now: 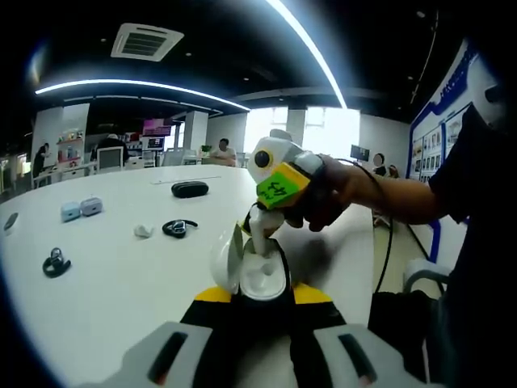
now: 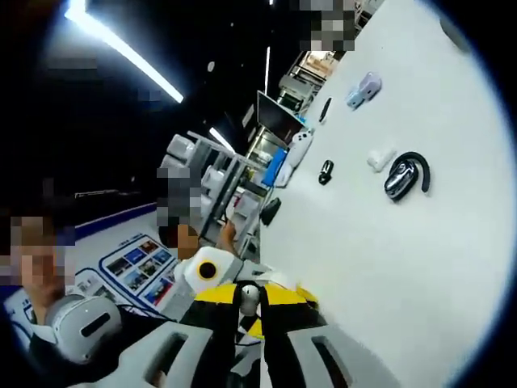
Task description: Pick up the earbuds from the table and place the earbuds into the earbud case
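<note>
A white earbud case (image 1: 257,277) with its lid (image 1: 225,260) open sits between the jaws of my left gripper (image 1: 255,297), which is shut on it. My right gripper (image 1: 261,225), held by a hand, comes in from the right and points down over the open case. It is shut on a white earbud (image 1: 263,236) whose lower end is at the case's cavity. In the right gripper view the same earbud (image 2: 249,297) shows pinched between the jaws of my right gripper (image 2: 249,314). Another white earbud (image 1: 143,231) (image 2: 380,158) lies on the table.
On the white table (image 1: 121,307) lie a black ear-hook earbud (image 1: 179,228) (image 2: 406,176), a second black earbud (image 1: 56,263), a black case (image 1: 190,189) and two small pale cases (image 1: 81,208) (image 2: 363,89). People sit at desks far behind. The table edge runs along the right.
</note>
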Available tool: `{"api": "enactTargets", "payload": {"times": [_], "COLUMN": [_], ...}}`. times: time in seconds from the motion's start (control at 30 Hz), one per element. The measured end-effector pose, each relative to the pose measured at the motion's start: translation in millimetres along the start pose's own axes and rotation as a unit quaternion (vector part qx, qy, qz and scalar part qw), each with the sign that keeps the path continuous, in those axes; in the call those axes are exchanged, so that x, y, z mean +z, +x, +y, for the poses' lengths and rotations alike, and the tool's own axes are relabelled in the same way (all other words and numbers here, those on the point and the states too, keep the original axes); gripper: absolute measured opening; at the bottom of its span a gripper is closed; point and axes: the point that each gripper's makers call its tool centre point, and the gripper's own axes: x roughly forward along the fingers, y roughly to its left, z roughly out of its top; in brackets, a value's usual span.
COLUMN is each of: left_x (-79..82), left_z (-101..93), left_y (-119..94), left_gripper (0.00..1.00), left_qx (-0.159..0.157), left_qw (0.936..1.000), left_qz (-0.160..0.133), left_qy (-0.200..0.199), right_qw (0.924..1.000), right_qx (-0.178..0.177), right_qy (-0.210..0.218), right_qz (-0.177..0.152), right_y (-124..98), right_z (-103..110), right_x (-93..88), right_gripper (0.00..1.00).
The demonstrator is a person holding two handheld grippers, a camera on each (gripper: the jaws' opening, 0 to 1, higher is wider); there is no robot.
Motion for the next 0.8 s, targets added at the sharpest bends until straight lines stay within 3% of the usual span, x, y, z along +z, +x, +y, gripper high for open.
{"api": "enactTargets", "payload": {"times": [0.8], "left_x": [-0.2], "left_z": [-0.2], "left_y": [0], "left_gripper": [0.25], "left_qx": [0.002], "left_qw": [1.0], "left_qz": [0.001], "left_qy": [0.002], "right_qw": [0.9998], "right_qx": [-0.015], "right_qy": [0.0], "right_qz": [-0.013], "right_y": [-19], "right_z": [-8], "right_x": [1.2], "right_gripper": [0.1]}}
